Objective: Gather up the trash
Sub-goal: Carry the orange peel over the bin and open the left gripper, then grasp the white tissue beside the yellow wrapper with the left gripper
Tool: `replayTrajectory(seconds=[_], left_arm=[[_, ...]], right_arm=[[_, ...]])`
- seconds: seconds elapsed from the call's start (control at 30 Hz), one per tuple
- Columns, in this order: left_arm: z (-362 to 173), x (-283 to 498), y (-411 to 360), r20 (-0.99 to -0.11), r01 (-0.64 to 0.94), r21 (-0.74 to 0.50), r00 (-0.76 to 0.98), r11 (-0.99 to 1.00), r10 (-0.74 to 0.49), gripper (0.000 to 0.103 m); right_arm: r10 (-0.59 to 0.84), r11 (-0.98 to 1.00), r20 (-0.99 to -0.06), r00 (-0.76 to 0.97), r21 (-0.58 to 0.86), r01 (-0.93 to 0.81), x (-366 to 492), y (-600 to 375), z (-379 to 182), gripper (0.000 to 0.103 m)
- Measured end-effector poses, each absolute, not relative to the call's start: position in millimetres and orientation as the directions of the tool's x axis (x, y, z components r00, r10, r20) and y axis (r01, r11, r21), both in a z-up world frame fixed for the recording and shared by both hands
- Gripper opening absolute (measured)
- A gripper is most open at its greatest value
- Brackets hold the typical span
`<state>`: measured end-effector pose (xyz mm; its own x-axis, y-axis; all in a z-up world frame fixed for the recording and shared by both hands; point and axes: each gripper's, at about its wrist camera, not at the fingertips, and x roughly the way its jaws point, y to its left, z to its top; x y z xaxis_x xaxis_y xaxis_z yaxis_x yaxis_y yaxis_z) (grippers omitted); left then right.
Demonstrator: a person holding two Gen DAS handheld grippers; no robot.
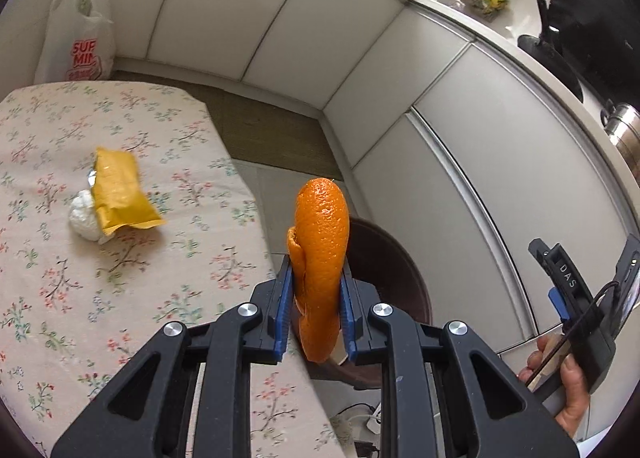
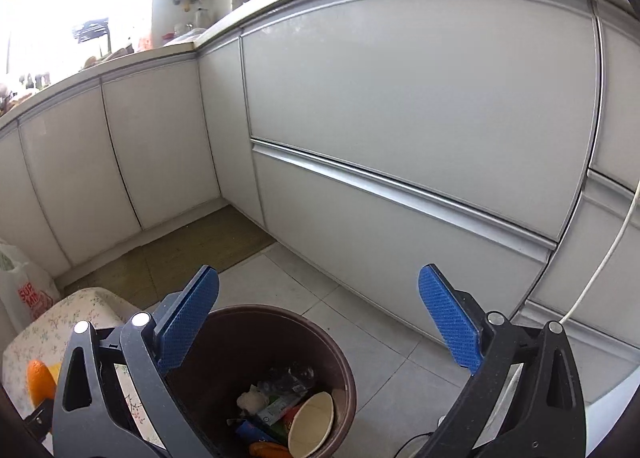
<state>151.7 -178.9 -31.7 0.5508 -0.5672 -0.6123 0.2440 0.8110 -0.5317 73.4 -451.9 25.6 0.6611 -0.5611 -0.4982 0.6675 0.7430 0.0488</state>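
While clamped in the left gripper (image 1: 316, 298), orange peel (image 1: 320, 258) sits upright between the blue pads, past the table (image 1: 48, 298) edge, brown bin (image 1: 392, 270) just behind and below. Gripped mid-length, probably so the peel drops clean once over the bin. Right gripper (image 2: 320, 322) spread wide, nothing between the pads, hanging above the bin (image 2: 340, 354) rim; looks freshly emptied. Bin contents visible: paper cup (image 2: 312, 426), carton scraps, wrappers. Left on the table: yellow packet (image 1: 120, 194) lying partly over a crumpled white tissue (image 1: 84, 218), touching. Likely next: carry peel over bin, release. Risk: peel snagging on a pad, landing on the floor.
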Motion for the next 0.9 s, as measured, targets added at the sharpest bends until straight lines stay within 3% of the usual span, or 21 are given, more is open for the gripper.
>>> replayTrajectory(seconds=[0.2, 0.5, 0.67, 0.9], left_arm=[[-17.8, 165.3, -242.1, -0.625, 0.331, -0.476, 0.524, 0.815, -0.578, 0.022], [-32.9, 180.0, -285.1, -0.672, 0.356, -0.454, 0.465, 0.817, -0.576, 0.025], [-42.9, 182.0, -283.4, -0.691, 0.329, -0.461, 0.449, 0.824, -0.566, 0.042], [-45.9, 180.9, -274.1, -0.709, 0.32, -0.447, 0.442, 0.835, -0.549, 0.047]], right_arm=[[-0.536, 0.746, -0.598, 0.595, -0.006, 0.666, 73.9, -475.5, 9.8, 0.096], [-0.505, 0.742, -0.63, 0.59, 0.032, 0.67, 67.9, -489.5, 4.9, 0.096], [-0.496, 0.738, -0.642, 0.585, 0.042, 0.673, 67.8, -492.6, 3.4, 0.096], [-0.462, 0.769, -0.676, 0.574, 0.016, 0.639, 78.0, -485.2, -2.8, 0.096]])
